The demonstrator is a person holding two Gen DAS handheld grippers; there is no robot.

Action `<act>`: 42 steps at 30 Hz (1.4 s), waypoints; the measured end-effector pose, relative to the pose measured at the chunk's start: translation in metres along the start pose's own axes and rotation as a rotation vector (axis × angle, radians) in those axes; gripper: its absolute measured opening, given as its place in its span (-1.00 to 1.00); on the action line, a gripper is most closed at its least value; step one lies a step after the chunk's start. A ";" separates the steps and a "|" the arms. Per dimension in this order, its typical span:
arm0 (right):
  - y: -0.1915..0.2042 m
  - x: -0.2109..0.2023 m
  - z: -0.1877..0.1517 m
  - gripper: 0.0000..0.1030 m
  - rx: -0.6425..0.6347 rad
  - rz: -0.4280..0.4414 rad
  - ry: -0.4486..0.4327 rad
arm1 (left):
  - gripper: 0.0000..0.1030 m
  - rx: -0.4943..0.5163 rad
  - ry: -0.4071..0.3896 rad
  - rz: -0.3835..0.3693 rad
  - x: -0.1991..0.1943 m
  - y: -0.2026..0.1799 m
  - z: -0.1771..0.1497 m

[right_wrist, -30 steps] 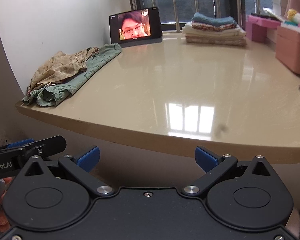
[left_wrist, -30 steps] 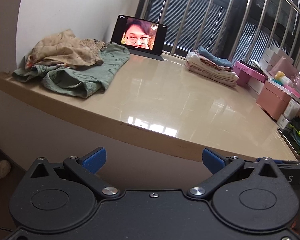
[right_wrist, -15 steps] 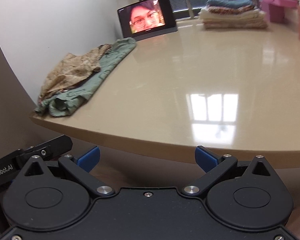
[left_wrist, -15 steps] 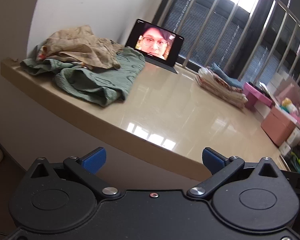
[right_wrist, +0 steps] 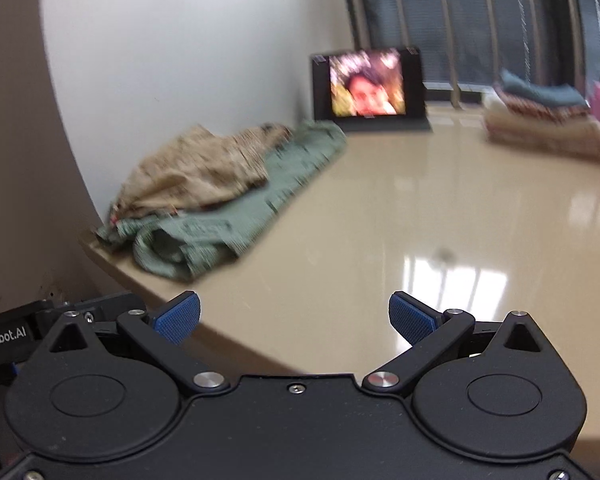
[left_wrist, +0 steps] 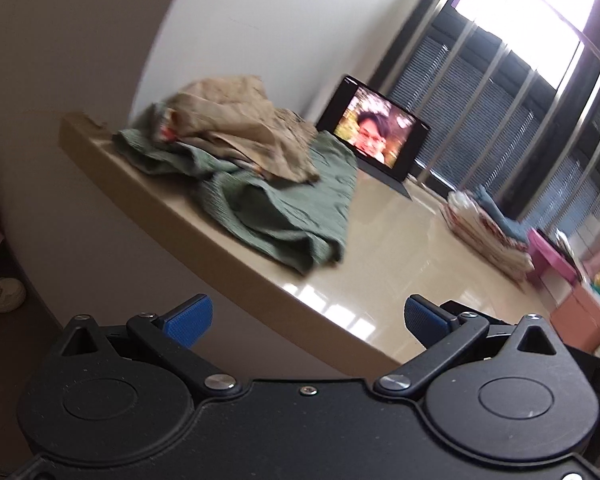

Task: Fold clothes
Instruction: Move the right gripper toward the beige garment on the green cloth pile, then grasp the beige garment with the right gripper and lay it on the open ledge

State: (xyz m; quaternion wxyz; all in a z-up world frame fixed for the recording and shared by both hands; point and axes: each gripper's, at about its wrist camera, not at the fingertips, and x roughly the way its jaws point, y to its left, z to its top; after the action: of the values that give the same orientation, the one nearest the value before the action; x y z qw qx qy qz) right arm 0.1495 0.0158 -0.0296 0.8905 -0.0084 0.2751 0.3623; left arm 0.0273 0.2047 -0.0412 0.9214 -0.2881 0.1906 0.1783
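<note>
A crumpled green garment (left_wrist: 284, 204) lies at the near left corner of the glossy beige worktop (left_wrist: 396, 256), against the white wall; its long axis runs from that near corner toward the far tablet (left_wrist: 376, 132), and its bunched, folded-over end points to the near edge. The cloth looks soft and finely crinkled, with a faint darker pattern in the right wrist view (right_wrist: 236, 208). Heaped on its wall side sits a tan garment (left_wrist: 240, 128), rumpled and mottled with a worn print, touching and partly covering the green one. The tablet stands upright at the far side, its lit screen blurred. Right of it, well apart from the loose pile, a stack of folded clothes (right_wrist: 540, 124) rests in flat layers, cream at the bottom, a reddish print in the middle, blue on top. Pink boxes (left_wrist: 556, 264) sit just beyond the stack. The left gripper (left_wrist: 306, 320) hangs off the near edge, its blue ribbed fingers (left_wrist: 190, 320) spread wide with nothing between them. The right gripper (right_wrist: 294, 318) hovers over the near edge, fingers (right_wrist: 410, 322) likewise spread wide and empty.
</note>
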 end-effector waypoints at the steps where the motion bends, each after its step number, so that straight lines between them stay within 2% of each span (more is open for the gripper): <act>1: 0.004 0.004 0.002 0.99 -0.009 0.012 -0.006 | 1.00 -0.003 -0.007 0.008 0.000 0.004 0.002; 6: 0.027 0.026 0.016 0.98 -0.085 0.041 0.006 | 1.00 -0.011 -0.060 0.066 -0.003 0.019 0.013; 12: 0.059 0.051 0.038 0.92 -0.209 0.084 -0.029 | 1.00 -0.043 -0.136 0.153 -0.004 0.037 0.028; 15: 0.078 0.068 0.052 0.88 -0.292 0.114 -0.052 | 1.00 -0.063 -0.144 0.210 -0.002 0.048 0.038; 17: 0.088 0.081 0.066 0.85 -0.319 0.145 -0.038 | 1.00 -0.062 -0.145 0.260 -0.001 0.055 0.044; 18: 0.092 0.087 0.072 0.77 -0.338 0.161 -0.042 | 1.00 -0.059 -0.145 0.284 -0.001 0.059 0.047; 21: 0.108 0.111 0.086 0.73 -0.443 0.153 -0.057 | 1.00 -0.060 -0.142 0.339 -0.001 0.069 0.053; 27: 0.135 0.186 0.108 0.49 -0.640 0.095 0.025 | 1.00 -0.094 -0.119 0.364 -0.005 0.083 0.054; 29: 0.141 0.212 0.109 0.28 -0.665 0.108 0.100 | 1.00 -0.082 -0.110 0.369 -0.005 0.083 0.054; 30: 0.141 0.222 0.108 -0.14 -0.663 0.130 0.147 | 1.00 -0.076 -0.106 0.371 -0.005 0.082 0.053; 31: 0.141 0.229 0.108 -0.66 -0.654 0.151 0.191 | 1.00 -0.070 -0.101 0.373 -0.006 0.082 0.053; 32: 0.139 0.233 0.109 -0.84 -0.634 0.164 0.223 | 1.00 -0.060 -0.097 0.377 -0.006 0.081 0.053; 34: 0.126 0.227 0.113 -0.96 -0.570 0.190 0.214 | 1.00 -0.034 -0.098 0.376 -0.007 0.077 0.055; 36: 0.101 0.209 0.125 -1.00 -0.472 0.190 0.160 | 1.00 -0.003 -0.108 0.370 -0.009 0.070 0.056; 38: 0.067 0.180 0.141 -1.00 -0.361 0.161 0.064 | 1.00 0.021 -0.114 0.359 -0.011 0.062 0.056; 42: -0.019 0.095 0.170 -1.00 -0.181 0.087 -0.147 | 1.00 0.041 -0.107 0.310 -0.012 0.045 0.052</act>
State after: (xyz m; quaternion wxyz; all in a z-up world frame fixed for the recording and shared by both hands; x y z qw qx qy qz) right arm 0.2997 0.0995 0.0637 0.8874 -0.0502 0.1753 0.4235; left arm 0.0106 0.2679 -0.0168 0.8973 -0.2264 0.1871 0.3296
